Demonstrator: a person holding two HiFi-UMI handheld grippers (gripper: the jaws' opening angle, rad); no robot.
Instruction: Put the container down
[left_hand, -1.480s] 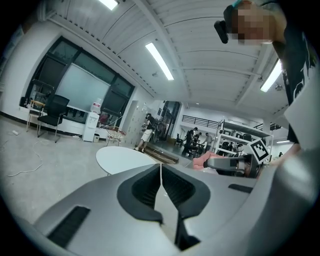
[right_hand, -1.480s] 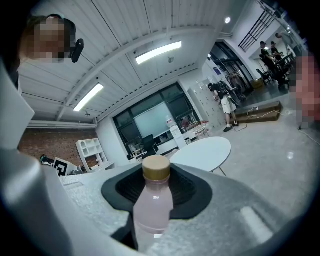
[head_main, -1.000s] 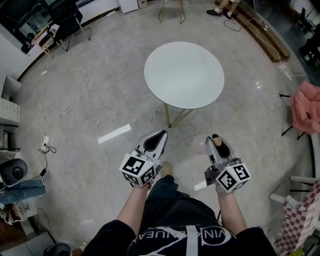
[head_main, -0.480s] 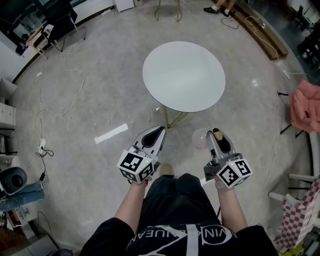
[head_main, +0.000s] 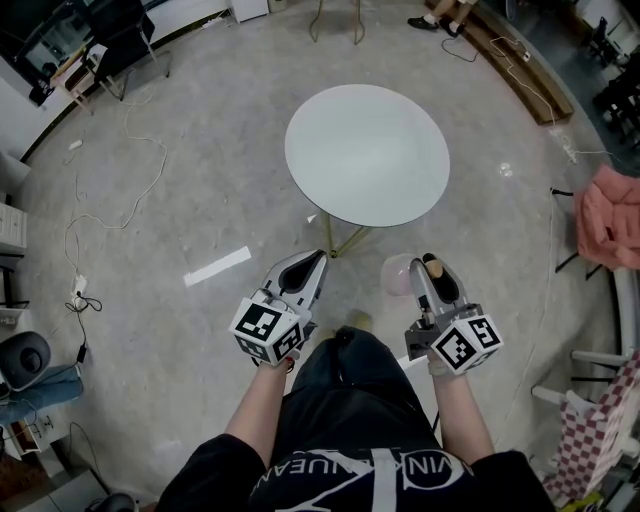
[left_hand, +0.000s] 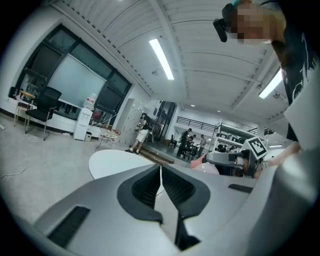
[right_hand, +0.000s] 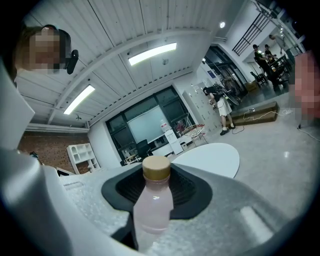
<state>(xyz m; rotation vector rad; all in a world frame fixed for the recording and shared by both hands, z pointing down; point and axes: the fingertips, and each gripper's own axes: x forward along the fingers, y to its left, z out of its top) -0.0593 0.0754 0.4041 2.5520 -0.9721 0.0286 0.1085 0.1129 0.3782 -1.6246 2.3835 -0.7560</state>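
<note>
Only in the right gripper view did we see the right gripper (right_hand: 157, 187) clamped on the pink bottle (right_hand: 151, 207). Overhead, we saw it short of the round table's (head_main: 367, 150) near edge. Our left gripper (left_hand: 160, 172) was closed, empty.

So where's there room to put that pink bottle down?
The round white table is bare right across; any spot works. The bottle, in the right gripper, is short of its near edge. Clutter: a pink cloth far right.
</note>
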